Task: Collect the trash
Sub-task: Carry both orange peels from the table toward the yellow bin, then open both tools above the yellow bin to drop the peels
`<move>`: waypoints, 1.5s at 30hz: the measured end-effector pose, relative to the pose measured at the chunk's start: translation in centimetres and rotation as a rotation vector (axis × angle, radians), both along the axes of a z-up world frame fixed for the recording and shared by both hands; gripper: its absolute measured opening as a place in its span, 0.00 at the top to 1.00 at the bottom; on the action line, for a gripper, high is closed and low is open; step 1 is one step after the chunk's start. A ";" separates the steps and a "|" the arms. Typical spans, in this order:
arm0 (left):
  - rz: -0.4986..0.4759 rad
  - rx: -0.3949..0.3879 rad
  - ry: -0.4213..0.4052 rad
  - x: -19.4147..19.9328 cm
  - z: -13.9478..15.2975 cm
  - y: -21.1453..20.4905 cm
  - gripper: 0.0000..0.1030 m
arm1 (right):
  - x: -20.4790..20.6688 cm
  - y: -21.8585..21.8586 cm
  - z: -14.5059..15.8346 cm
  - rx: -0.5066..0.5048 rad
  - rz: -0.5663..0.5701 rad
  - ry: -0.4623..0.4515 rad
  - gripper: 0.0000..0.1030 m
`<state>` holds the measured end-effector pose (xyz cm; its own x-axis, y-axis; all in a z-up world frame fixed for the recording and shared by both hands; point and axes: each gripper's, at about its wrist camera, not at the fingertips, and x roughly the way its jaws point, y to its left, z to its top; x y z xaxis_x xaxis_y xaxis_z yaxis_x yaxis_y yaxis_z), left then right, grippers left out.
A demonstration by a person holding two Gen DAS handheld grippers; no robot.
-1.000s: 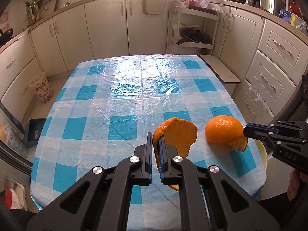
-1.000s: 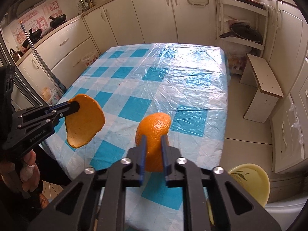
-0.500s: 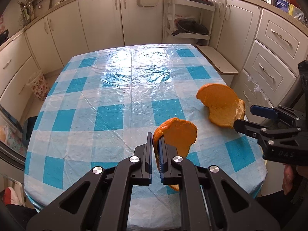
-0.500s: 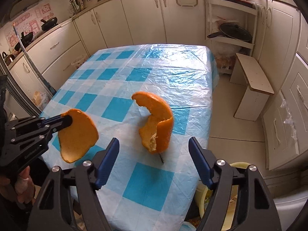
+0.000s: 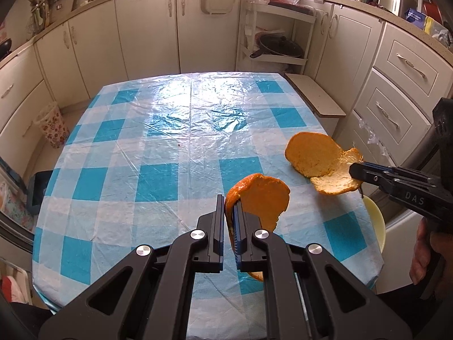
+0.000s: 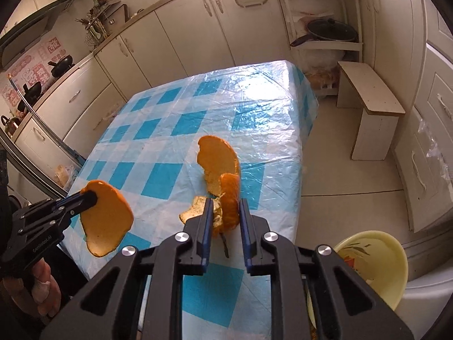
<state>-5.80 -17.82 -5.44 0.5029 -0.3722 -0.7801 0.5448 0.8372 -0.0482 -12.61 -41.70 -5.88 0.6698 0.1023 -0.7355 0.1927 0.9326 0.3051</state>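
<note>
My left gripper (image 5: 229, 212) is shut on a curved piece of orange peel (image 5: 263, 199) and holds it above the near part of the checked table (image 5: 158, 153). It also shows at the left of the right wrist view (image 6: 106, 215). My right gripper (image 6: 224, 212) is closed around a second, larger orange peel (image 6: 222, 167) near the table's right edge, its jaws still somewhat apart. That peel shows in the left wrist view (image 5: 320, 164) with the right gripper's tip (image 5: 356, 171) on its near edge.
A yellow bowl (image 6: 376, 257) with scraps sits below the table's right edge, also in the left wrist view (image 5: 376, 223). A low wooden stool (image 6: 371, 104) stands on the floor to the right. Cabinets surround the table. A small patterned bin (image 5: 52, 130) stands at the left.
My right gripper opened half a second ago and has closed again on the larger peel, which has turned. My left gripper kept its hold on its peel.
</note>
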 end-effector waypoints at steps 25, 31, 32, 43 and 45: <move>-0.309 -0.037 0.017 -9.0 1.1 -15.5 0.94 | -8.9 -12.3 -2.2 -0.123 -0.404 0.177 0.48; -0.367 -0.016 0.034 -11.1 0.1 -18.9 0.94 | -11.7 -12.5 3.4 -0.113 -0.505 -0.113 0.33; -0.373 -0.012 0.039 -11.3 -0.2 -19.4 0.94 | -12.1 -12.6 4.1 -0.114 -0.513 -0.144 0.32; -0.423 0.075 0.126 -13.6 -5.5 -26.1 0.94 | -14.4 -14.5 6.7 -0.080 -0.589 -0.265 0.28; -0.425 0.100 0.125 -14.1 -6.3 -27.0 0.92 | -14.7 -14.5 7.0 -0.084 -0.588 -0.274 0.27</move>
<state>-19.91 -44.84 -11.73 0.2217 -0.4446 -0.8679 0.8362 0.5445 -0.0654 -27.30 -56.18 1.15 0.7607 -0.3890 -0.5196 0.6038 0.7179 0.3464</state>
